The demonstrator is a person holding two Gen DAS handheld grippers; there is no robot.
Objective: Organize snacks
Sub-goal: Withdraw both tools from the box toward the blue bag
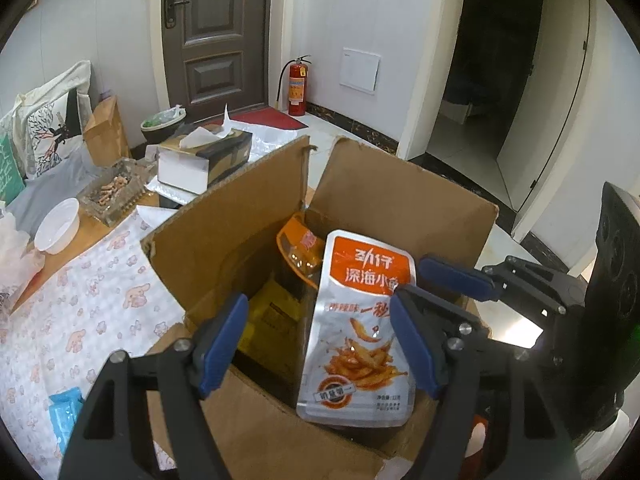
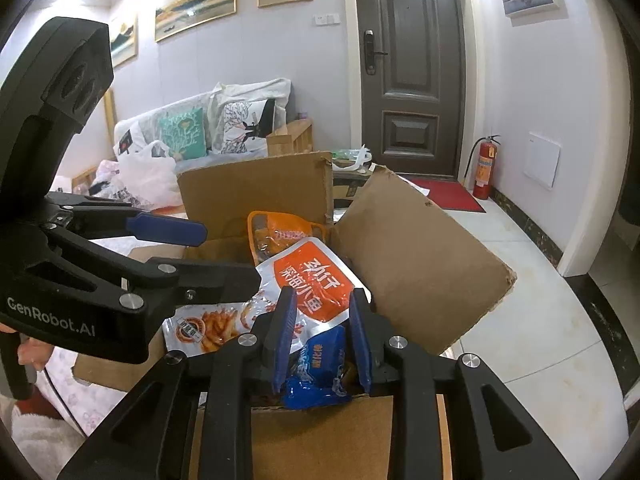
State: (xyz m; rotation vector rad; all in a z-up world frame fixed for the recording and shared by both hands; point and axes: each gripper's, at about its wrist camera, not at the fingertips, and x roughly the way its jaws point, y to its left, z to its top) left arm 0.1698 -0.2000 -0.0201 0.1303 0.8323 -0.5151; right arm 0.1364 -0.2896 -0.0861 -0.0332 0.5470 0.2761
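My right gripper (image 2: pixel 322 336) has its fingers close together with a blue packet (image 2: pixel 320 364) between them — pads at its sides, grip apparently loosening, over the near edge of the box (image 2: pixel 420 264). My left gripper (image 1: pixel 316 340) stands apart; the fish pouch (image 1: pixel 356 328) lies between its fingers, but the pads do not press on it. The pouch leans inside the box, against an orange pack (image 1: pixel 300 248) at the far wall. Judgement: three snacks are in or entering the box. Remaining, as far as visible: a light-blue packet (image 1: pixel 66 408) on the tablecloth (image 1: pixel 80 300), beside the box's left side.
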